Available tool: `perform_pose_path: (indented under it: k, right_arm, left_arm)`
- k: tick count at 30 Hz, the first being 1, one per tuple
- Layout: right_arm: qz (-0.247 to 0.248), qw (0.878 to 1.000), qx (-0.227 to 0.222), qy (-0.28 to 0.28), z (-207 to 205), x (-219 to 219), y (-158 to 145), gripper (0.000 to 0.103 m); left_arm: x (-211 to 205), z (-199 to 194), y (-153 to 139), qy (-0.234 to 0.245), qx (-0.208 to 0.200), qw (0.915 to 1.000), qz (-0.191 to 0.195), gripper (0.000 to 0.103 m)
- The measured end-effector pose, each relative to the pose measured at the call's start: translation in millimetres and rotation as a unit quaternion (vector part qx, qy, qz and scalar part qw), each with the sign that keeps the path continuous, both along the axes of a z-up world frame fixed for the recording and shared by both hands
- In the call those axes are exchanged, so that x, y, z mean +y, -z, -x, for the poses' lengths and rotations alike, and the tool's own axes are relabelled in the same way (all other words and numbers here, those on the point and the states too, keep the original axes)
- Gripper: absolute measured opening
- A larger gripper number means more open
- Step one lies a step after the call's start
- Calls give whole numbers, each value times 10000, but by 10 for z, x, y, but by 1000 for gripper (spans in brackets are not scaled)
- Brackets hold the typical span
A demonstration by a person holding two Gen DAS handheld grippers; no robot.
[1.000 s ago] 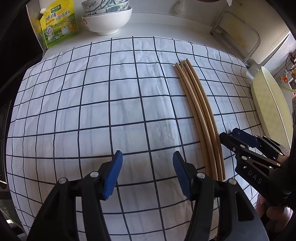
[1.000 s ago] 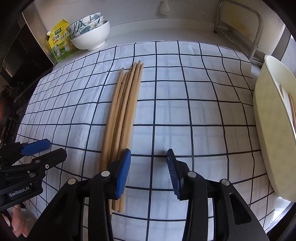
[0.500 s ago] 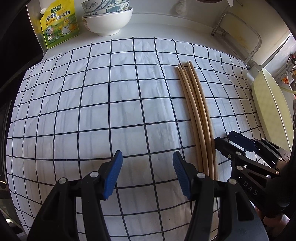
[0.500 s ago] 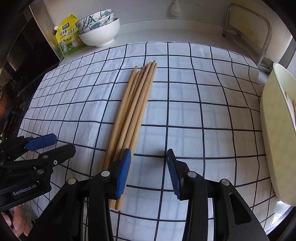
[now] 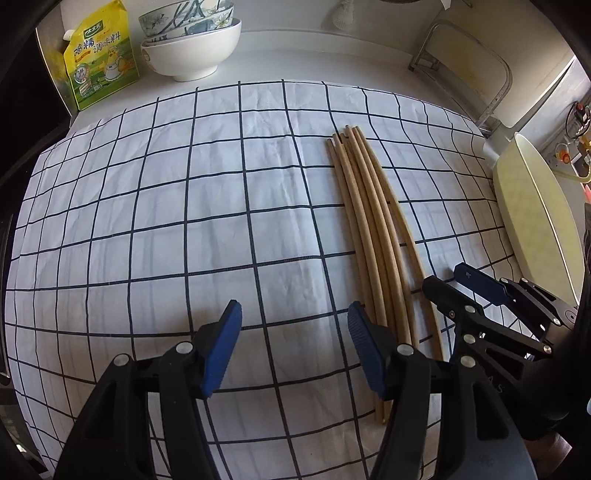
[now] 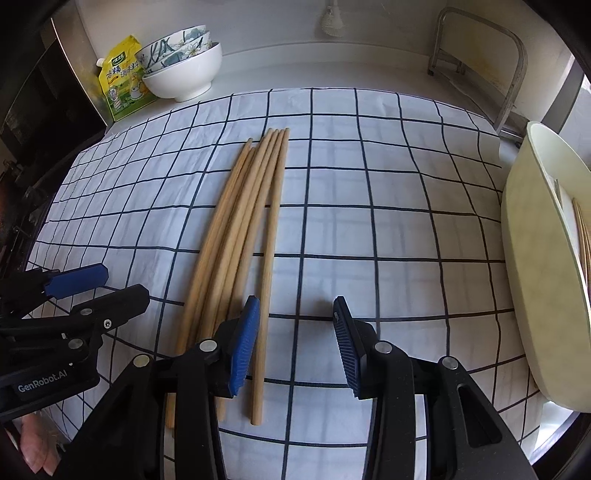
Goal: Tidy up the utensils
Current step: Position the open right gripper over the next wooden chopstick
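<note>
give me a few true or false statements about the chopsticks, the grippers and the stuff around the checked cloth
1. The chopsticks lie on the checked cloth. True.
2. The right gripper is clamped on a chopstick. False: its jaws are open, with one chopstick lying between them on the cloth.
3. The left gripper holds nothing. True.
4. The white bowl stands alone. False: patterned bowls are stacked in it.
5. The yellow packet lies in the middle of the cloth. False: it stands off the cloth, beside the bowls.
</note>
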State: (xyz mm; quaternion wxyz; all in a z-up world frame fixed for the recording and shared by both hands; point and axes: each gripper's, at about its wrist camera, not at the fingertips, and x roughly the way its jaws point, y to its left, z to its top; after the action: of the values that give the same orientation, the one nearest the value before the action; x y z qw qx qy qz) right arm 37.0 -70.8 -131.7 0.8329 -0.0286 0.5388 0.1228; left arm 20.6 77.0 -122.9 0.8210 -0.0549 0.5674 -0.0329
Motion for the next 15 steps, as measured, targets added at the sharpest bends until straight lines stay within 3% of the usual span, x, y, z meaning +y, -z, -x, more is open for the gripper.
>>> perform_pose_path:
  k: [9,15]
  right_arm:
    - [37,9995,-26,301,-2,-311,-10,39]
    - [-75,9996,-49,282,8,-343,-35,39]
  left_arm:
    - [-158,-73,22,148,-50,9999,53,59]
    - [-257,-135,85,251,-77,9995,-149,59]
